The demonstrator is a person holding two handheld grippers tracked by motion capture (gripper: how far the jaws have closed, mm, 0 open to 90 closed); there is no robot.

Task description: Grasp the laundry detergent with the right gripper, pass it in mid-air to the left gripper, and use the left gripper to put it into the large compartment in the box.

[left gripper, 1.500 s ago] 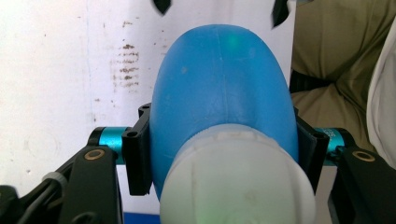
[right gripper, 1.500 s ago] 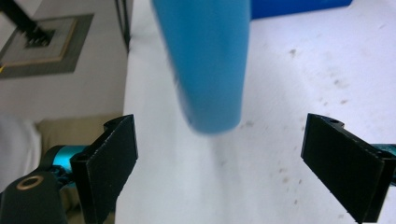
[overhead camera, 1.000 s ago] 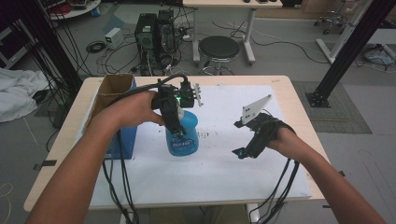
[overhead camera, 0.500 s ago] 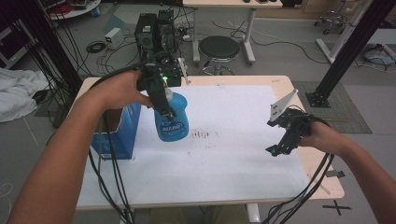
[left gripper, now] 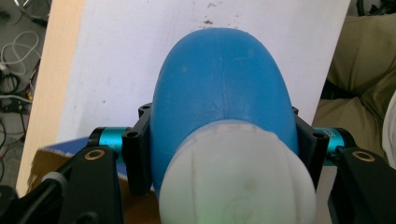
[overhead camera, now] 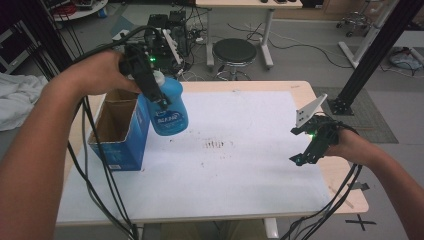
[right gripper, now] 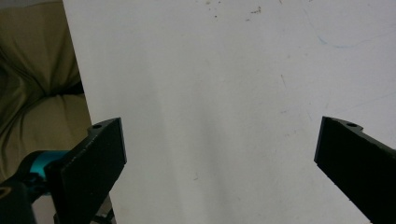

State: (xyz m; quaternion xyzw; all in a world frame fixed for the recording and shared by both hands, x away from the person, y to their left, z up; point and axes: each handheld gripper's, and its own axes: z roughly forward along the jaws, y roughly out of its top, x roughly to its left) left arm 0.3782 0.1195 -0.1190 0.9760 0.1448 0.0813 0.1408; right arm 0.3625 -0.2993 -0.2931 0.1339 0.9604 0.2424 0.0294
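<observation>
A blue bottle (overhead camera: 169,107) with a white cap hangs in the air above the table's left part, beside the open blue box (overhead camera: 120,131). My left gripper (overhead camera: 156,95) is shut on its upper body. In the left gripper view the bottle (left gripper: 224,98) sits between both jaws, its white cap (left gripper: 238,177) nearest the camera. My right gripper (overhead camera: 306,150) hovers over the right side of the white sheet (overhead camera: 240,165), open with nothing between its jaws. The right gripper view looks down at my right gripper (right gripper: 219,158), its black jaws standing wide apart over bare white sheet (right gripper: 210,84).
The cardboard-lined blue box stands open at the table's left edge. A small dark smudge (overhead camera: 215,145) marks the middle of the sheet. Cables (overhead camera: 100,175) trail off the front from both hands. A stool (overhead camera: 235,52) and equipment stand beyond the far edge.
The left gripper has lifted the bottle off the sheet and carried it up and to the left, toward the box. The right gripper moved out to the right side, then held still.
</observation>
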